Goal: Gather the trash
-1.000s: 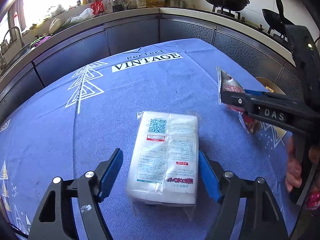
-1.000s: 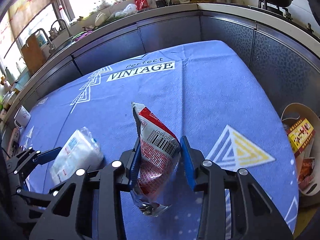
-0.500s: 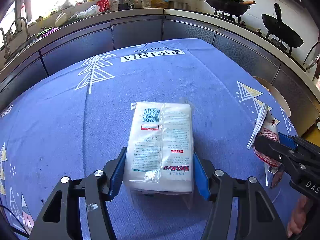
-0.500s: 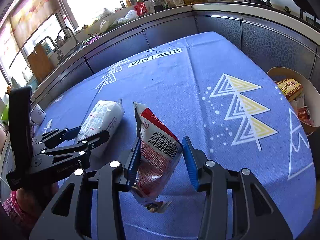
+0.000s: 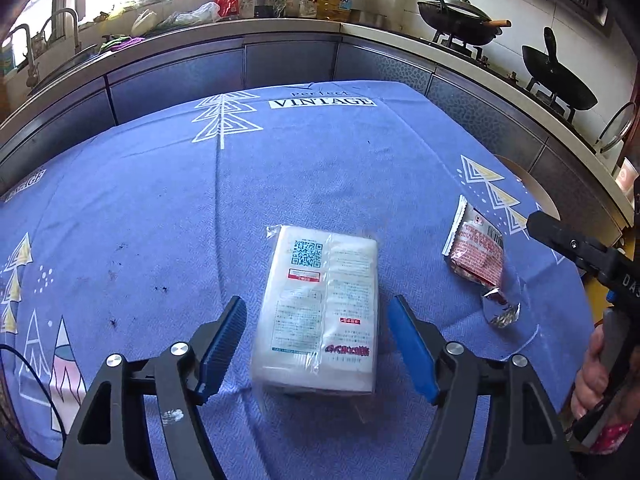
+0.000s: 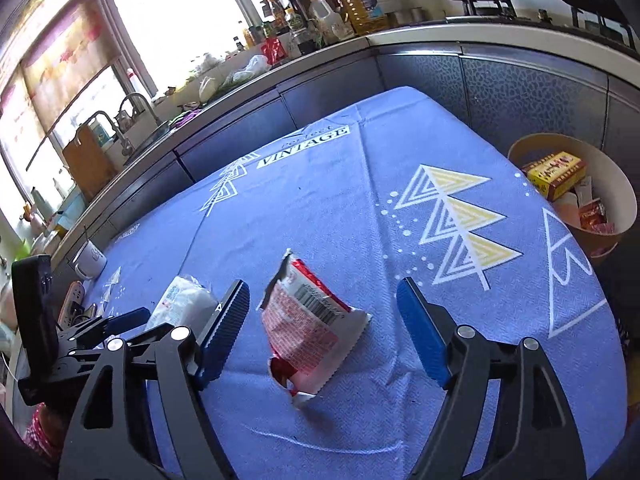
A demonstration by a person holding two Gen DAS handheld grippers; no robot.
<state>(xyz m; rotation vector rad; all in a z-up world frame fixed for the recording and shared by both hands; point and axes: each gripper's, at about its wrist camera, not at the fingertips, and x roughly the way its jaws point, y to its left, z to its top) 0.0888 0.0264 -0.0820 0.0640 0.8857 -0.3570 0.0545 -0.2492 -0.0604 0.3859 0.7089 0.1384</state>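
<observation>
Jaws on both grippers are standing wide, gripping nothing. Left gripper is sitting low over the tabletop w/ its blue pads either side of a white plastic-wrapped pack, printed side up w/ a QR code; there's a gap on each side, so the pack is lying flat on the blue cloth, not held. Right gripper is bracketing a red-and-white snack wrapper, torn open, crumpled, barcode side up, also lying loose on the cloth w/ neither pad touching it. In the left view the same wrapper is showing to the right of the pack, apart from it, near the tabletop's right edge. Bin, a round tan tub, is standing off the right side of the tabletop, below its level, already holding a yellow box & other scraps, so it's probably where both pieces are headed. Each gripper is lined up lengthwise w/ its item, which looks like the setup for a squeeze across the narrow side. Judgement: pack is soft & bulky, so it should take a firm pinch; wrapper is thin & slippery, likely to fold or slide out unless caught near its middle. Mug & other small clutter at the far left edge are well clear.
</observation>
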